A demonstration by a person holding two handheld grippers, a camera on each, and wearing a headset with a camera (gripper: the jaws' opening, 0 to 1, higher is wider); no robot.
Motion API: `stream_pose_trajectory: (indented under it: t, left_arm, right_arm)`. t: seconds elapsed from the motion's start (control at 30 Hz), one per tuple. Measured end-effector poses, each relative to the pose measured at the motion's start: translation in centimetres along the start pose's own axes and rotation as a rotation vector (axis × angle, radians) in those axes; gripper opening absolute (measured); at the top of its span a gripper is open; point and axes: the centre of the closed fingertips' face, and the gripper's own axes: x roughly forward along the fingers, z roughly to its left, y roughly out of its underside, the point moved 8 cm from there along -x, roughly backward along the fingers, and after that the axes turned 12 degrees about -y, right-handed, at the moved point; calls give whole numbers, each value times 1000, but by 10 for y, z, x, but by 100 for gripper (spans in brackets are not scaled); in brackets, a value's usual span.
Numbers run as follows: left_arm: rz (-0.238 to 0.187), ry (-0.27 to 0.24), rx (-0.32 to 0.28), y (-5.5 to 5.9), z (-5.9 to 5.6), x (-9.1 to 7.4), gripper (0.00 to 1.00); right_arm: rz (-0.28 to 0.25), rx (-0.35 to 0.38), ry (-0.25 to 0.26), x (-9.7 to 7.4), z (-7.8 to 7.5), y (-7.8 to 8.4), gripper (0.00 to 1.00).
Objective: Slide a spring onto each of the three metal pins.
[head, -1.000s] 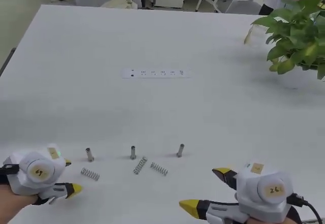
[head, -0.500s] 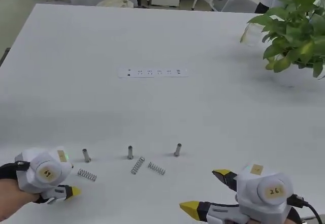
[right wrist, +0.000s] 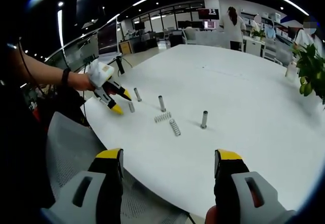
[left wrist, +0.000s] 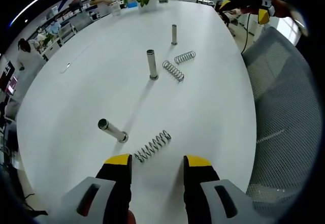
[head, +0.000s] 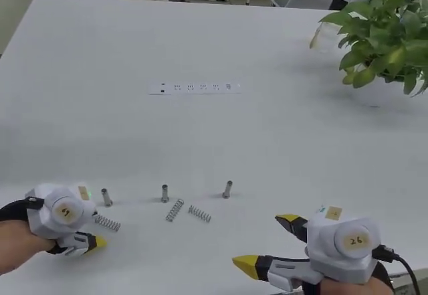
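Your left gripper (head: 93, 229) is released and empty, its jaws spread, with the leftmost spring (head: 107, 223) lying flat just ahead of its tips, near the left pin (head: 105, 197). On the white table (head: 281, 128) the middle pin (head: 164, 193) and right pin (head: 227, 189) stand upright, bare. Two more springs (head: 174, 209) (head: 199, 213) lie just in front of them. Your right gripper (head: 266, 241) hangs wide open, holding nothing, well apart from the springs.

Three pins (head: 164, 193) stand in a row on a white table (head: 267, 141), with three springs (head: 174, 209) lying loose just in front of them. The left gripper (head: 95, 228) hovers at the leftmost spring (head: 107, 223), while the right gripper (head: 265, 241), jaws spread wide, hangs well apart near the front edge. A power strip (head: 194, 88) and a plant (head: 384, 31) sit farther back.
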Motion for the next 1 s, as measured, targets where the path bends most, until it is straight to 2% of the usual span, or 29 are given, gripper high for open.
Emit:
stream_pose_trajectory:
  t: [0.27, 0.57, 0.77, 0.83, 0.93, 1.0]
  left_arm:
    - [4, 19, -20, 1, 1, 4, 33]
    - [1, 47, -25, 7, -7, -3, 27]
    - [-18, 9, -51, 3, 0, -4, 27]
    - [-15, -2, -39, 1, 0, -1, 27]
    - [-14, 24, -30, 0, -4, 2, 27]
    - [3, 34, 0, 2, -7, 5, 25]
  right_arm:
    - [10, 5, -2, 0, -1, 4, 72]
    - [7, 8, -3, 1, -2, 3, 72]
    - [16, 5, -13, 4, 0, 4, 72]
    - [17, 4, -17, 5, 1, 4, 72]
    - [18, 2, -19, 5, 2, 3, 72]
    - [18, 1, -17, 5, 1, 2, 72]
